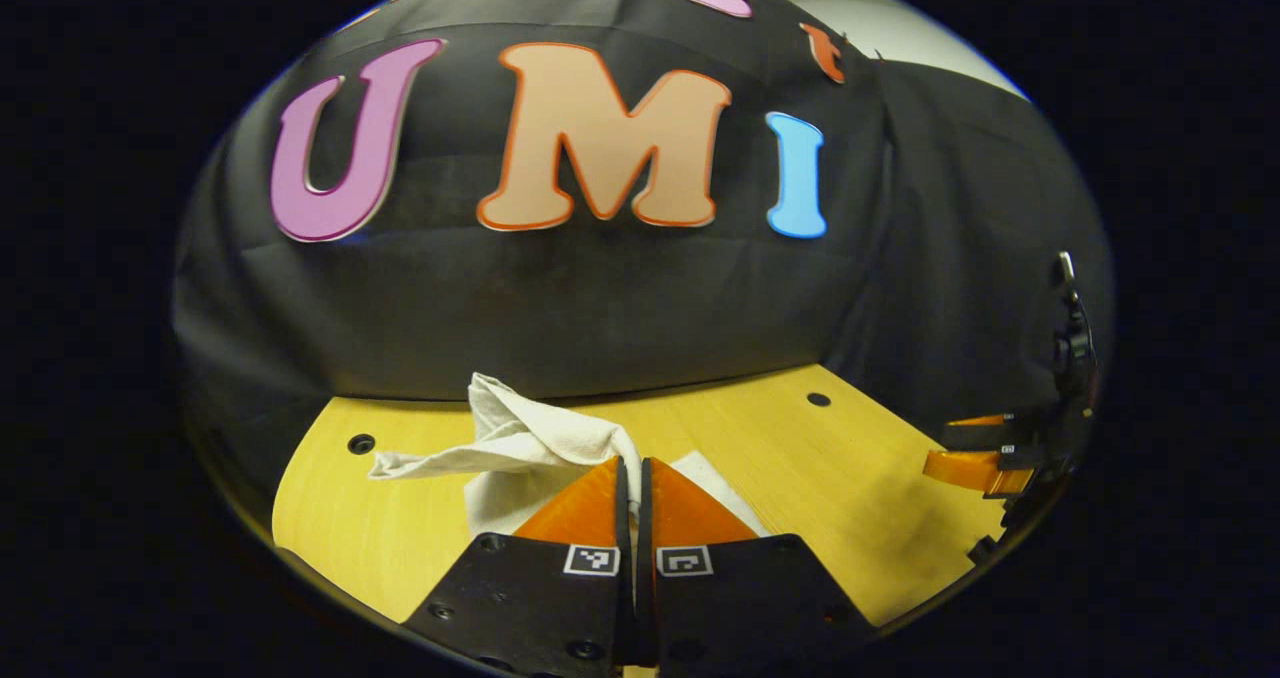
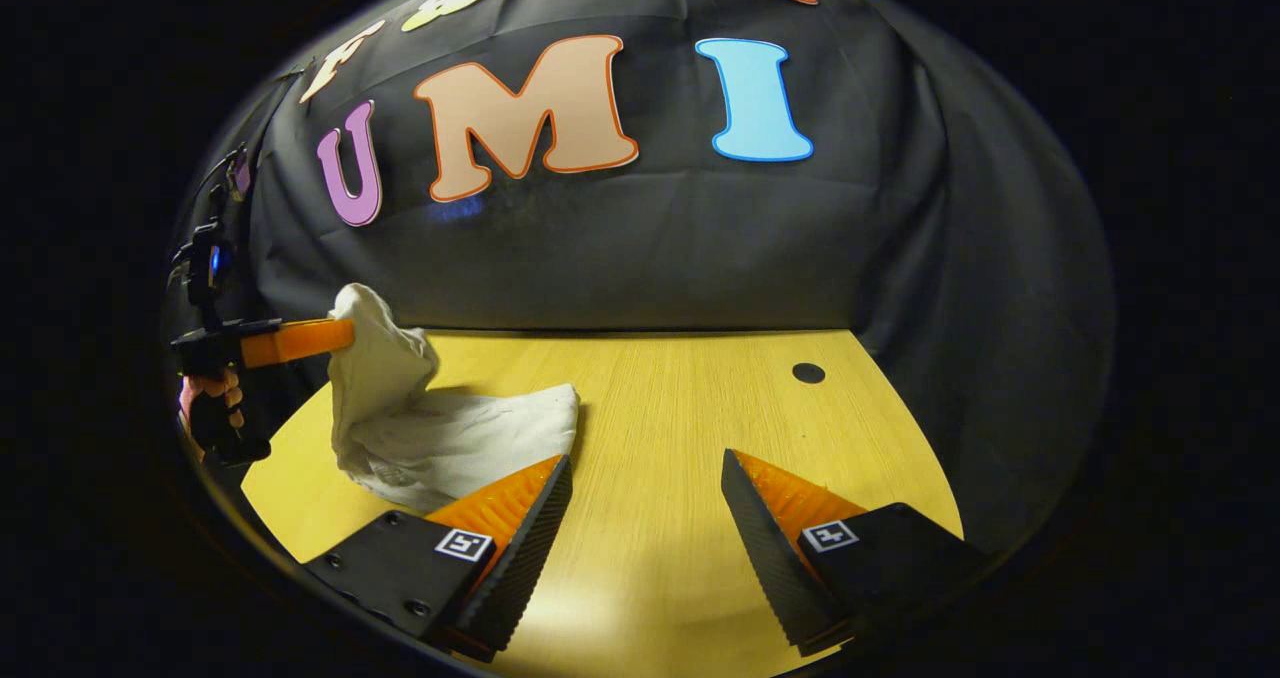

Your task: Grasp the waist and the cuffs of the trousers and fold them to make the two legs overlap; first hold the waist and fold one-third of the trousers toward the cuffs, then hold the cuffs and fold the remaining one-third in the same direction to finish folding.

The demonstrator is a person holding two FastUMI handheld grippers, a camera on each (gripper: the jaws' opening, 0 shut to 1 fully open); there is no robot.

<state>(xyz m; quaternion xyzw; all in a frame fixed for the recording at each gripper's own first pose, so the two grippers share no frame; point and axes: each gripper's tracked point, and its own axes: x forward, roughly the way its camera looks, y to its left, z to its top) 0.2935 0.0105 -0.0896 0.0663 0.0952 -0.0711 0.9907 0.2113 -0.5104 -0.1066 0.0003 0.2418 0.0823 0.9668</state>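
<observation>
Pinching the trousers [image 1: 520, 443], left gripper [image 1: 634, 478] lifts them; right gripper [image 2: 645, 478] spread.

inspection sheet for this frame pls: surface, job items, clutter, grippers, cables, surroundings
Surface: yellow wood-grain table, round dark holes in the top.
Job's things: white trousers, crumpled at the table's left side in the right gripper view, one end lifted off the table.
Clutter: nothing seen.
Grippers: left gripper shut on the trousers, holding the cloth up; a hand holds it. Right gripper open over bare table, holding nothing.
Cables: a thin dark lead by the left gripper's body, not clear enough to trace.
Surroundings: black cloth booth wall behind the table.
</observation>
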